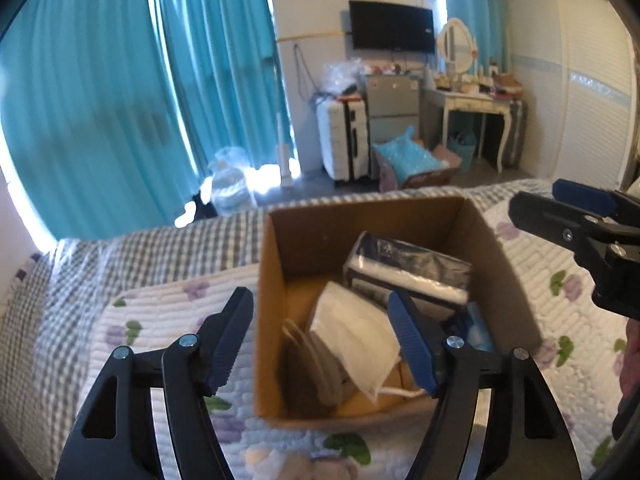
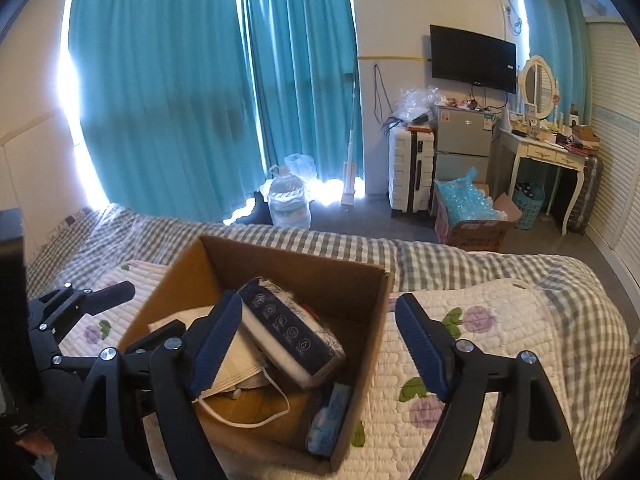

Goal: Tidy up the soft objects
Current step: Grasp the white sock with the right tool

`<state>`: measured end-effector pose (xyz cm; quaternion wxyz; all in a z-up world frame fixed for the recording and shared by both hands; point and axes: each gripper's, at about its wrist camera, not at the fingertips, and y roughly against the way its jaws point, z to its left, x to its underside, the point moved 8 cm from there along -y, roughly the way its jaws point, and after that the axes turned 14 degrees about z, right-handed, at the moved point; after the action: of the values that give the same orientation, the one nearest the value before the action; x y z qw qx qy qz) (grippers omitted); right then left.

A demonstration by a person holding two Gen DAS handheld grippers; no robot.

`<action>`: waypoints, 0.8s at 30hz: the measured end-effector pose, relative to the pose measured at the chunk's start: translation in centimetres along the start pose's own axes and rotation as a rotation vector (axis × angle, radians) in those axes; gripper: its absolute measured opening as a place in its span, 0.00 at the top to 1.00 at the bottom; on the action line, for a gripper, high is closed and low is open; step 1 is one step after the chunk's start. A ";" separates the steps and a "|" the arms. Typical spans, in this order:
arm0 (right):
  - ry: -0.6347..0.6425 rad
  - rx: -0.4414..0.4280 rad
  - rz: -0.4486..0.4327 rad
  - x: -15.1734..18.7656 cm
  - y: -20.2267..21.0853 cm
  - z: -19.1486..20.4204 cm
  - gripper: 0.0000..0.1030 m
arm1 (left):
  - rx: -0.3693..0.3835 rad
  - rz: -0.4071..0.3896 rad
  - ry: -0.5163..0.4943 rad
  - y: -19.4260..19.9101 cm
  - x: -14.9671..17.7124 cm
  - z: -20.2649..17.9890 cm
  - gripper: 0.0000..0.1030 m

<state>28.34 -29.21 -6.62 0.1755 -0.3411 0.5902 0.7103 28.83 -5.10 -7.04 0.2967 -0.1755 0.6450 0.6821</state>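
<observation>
A blurred plush toy is cut off by the left wrist view's bottom edge

Both wrist cams sit close above the open brown cardboard box on the quilted floral bed cover, looking down and across toward the teal curtains. Left cam looks from the box's left, right cam from its right; both catch the wall-mounted black TV.

**Bedroom backdrop beyond the bed**

Long teal fabric curtains hang over a bright window. A flat black wall-mounted television sits above a small grey two-door fridge, with a white ribbed hard-shell suitcase just beside it. A white curved-leg dressing table carries an oval mirror (its top is cluttered). A clear plastic water jug stands on the floor near the curtains.
</observation>
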 end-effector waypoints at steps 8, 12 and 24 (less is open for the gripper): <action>0.071 0.099 -0.035 1.6 8.8 2.1 0.00 | -0.019 -0.148 0.030 12.0 1.3 2.0 0.01; 0.098 0.136 -0.046 2.6 13.6 3.1 0.00 | -0.019 -0.192 0.055 15.9 2.8 3.4 0.00; 0.139 0.090 0.110 12.5 12.0 7.8 0.00 | -0.032 -0.126 0.151 12.8 11.2 4.4 0.00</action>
<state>9.51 -26.60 -6.08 0.1097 -0.3484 0.6503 0.6661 12.87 1.31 -3.65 0.2867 -0.2712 0.6424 0.6570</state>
